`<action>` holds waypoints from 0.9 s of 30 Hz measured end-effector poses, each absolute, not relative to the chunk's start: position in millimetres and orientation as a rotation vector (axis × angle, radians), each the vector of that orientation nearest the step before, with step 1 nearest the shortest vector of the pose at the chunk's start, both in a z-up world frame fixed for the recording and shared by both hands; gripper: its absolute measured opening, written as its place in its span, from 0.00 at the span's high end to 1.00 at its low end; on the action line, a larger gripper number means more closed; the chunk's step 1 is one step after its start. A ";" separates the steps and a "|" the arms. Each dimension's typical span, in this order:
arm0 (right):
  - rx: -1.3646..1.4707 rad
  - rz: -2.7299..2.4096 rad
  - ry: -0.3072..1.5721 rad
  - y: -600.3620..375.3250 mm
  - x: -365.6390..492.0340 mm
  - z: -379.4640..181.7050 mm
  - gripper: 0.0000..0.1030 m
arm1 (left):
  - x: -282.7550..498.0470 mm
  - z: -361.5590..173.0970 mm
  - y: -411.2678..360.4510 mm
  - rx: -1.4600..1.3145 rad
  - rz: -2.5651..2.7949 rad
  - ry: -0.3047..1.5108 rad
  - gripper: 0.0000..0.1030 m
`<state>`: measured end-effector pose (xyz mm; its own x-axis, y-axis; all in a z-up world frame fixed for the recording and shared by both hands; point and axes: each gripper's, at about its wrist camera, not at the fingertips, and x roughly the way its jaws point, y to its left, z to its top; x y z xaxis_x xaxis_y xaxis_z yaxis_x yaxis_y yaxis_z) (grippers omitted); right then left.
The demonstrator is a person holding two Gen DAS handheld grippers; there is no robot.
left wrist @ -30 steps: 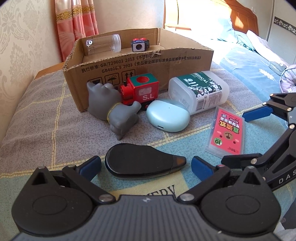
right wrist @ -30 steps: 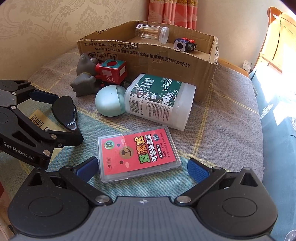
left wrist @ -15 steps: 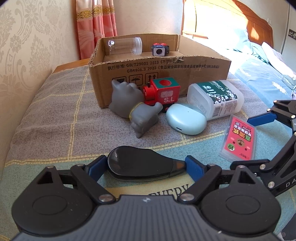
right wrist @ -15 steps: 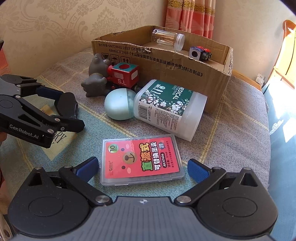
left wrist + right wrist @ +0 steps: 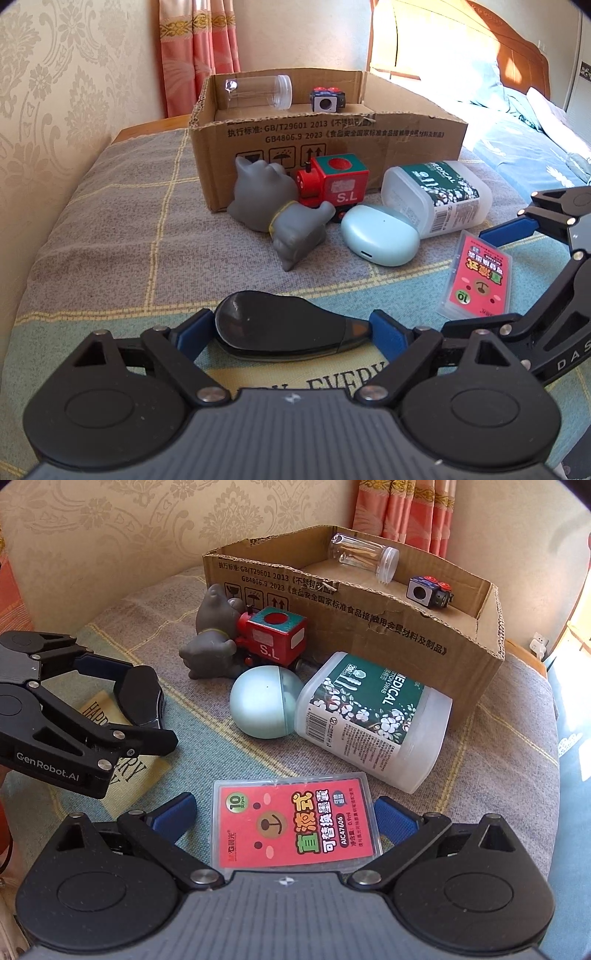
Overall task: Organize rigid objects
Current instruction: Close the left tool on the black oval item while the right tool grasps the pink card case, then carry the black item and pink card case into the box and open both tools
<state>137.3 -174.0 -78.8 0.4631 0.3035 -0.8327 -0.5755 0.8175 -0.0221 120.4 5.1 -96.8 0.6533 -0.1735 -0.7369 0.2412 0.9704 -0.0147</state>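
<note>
Black oval case (image 5: pixel 284 328) lies flat between the left gripper (image 5: pixel 291 332) jaws, whose blue pads touch both its ends, clamped lengthwise for a lift, I judge. The refill card case (image 5: pixel 295 823) sits between the right gripper (image 5: pixel 284 818) jaws, still apart. Beyond both: mint earbud case (image 5: pixel 380 240), swab tub (image 5: pixel 373 720), grey toy (image 5: pixel 280 214), red train (image 5: pixel 332 184), then the cardboard box (image 5: pixel 332 136) on the checked bedspread (image 5: pixel 110 229), sunlit bed behind

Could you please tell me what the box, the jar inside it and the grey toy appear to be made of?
Box: corrugated cardboard, matte brown, fluted torn edges.
Jar: clear, glossy, threaded neck; plastic or glass, unclear.
Grey toy: looks like soft rubber or vinyl, matte, rounded moulded shapes.
</note>
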 end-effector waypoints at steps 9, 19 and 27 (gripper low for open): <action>-0.307 0.501 0.977 -171.3 137.8 -75.1 0.08 | 118.9 -96.5 3.9 0.083 -0.216 0.828 0.13; -0.300 0.474 1.014 -170.6 136.6 -73.2 0.09 | 118.8 -93.3 3.7 0.093 -0.228 0.850 0.13; -0.288 0.480 1.015 -174.5 129.8 -61.5 0.09 | 109.5 -79.2 0.6 0.149 -0.272 0.847 0.13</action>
<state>129.8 -174.5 -61.5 0.4369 0.2491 -0.8643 -0.5102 0.8600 -0.0101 109.5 0.6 -79.2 0.6303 -0.1774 -0.7558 0.2954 0.9551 0.0221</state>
